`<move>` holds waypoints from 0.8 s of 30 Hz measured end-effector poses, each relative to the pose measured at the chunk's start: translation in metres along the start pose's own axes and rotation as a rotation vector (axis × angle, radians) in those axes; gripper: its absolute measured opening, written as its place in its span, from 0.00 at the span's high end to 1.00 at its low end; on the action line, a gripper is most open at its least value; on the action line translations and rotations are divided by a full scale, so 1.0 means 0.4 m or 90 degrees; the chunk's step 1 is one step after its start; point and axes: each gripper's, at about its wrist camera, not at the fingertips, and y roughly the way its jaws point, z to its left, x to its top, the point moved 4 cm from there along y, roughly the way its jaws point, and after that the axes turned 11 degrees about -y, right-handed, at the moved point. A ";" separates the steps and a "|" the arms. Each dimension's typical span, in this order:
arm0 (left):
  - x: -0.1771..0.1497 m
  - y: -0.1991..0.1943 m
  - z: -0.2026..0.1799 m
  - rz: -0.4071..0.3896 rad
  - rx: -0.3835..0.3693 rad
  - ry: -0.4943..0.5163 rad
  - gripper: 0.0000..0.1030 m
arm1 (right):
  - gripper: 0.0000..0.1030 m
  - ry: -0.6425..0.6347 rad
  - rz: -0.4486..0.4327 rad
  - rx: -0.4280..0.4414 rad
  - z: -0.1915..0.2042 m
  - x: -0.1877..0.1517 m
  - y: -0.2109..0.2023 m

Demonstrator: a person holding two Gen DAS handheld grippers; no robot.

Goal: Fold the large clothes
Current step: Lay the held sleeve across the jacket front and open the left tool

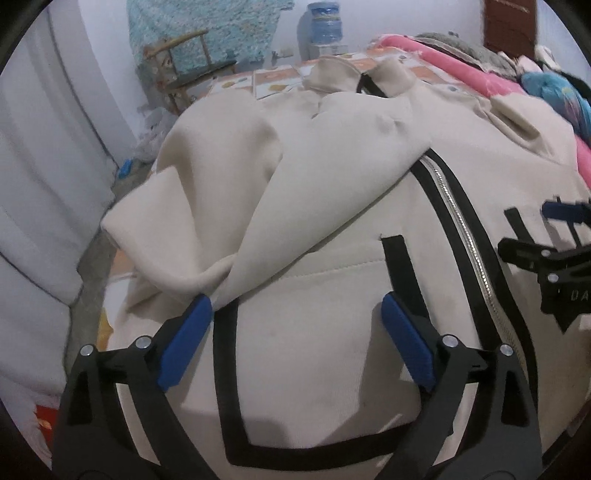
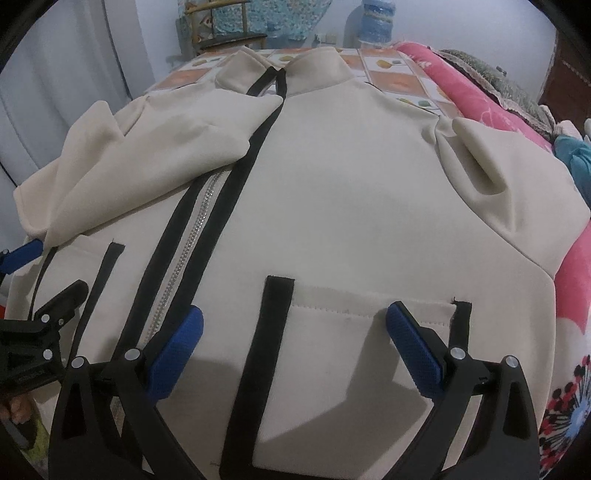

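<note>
A cream zip-up jacket (image 1: 332,332) with black trim and a silver zipper (image 1: 465,236) lies face up on a bed; it also shows in the right wrist view (image 2: 351,203). Its left sleeve (image 1: 280,192) is folded across the chest, the cuff end near my left gripper's left pad. My left gripper (image 1: 297,306) is open just above the left pocket, holding nothing. My right gripper (image 2: 295,317) is open above the right pocket (image 2: 369,350), holding nothing. The right sleeve (image 2: 491,173) lies bunched at the shoulder.
The bed has a patterned sheet (image 2: 399,81) and a pink blanket (image 2: 480,107) along the right. A wooden chair (image 1: 192,62) and a water bottle (image 1: 325,22) stand by the far wall. A white curtain (image 1: 44,147) hangs at left.
</note>
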 end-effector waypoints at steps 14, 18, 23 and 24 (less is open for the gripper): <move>-0.007 0.021 0.028 0.041 -0.030 -0.080 0.07 | 0.06 0.005 -0.004 -0.004 0.000 0.002 0.001; -0.007 0.020 0.029 0.045 -0.029 -0.080 0.07 | 0.06 0.005 -0.001 -0.003 -0.001 0.004 0.002; -0.005 0.018 0.029 0.037 -0.033 -0.076 0.07 | 0.06 0.007 -0.002 -0.006 -0.002 0.005 0.003; -0.005 0.018 0.029 0.035 -0.033 -0.075 0.07 | 0.06 0.008 -0.001 -0.007 -0.002 0.006 0.004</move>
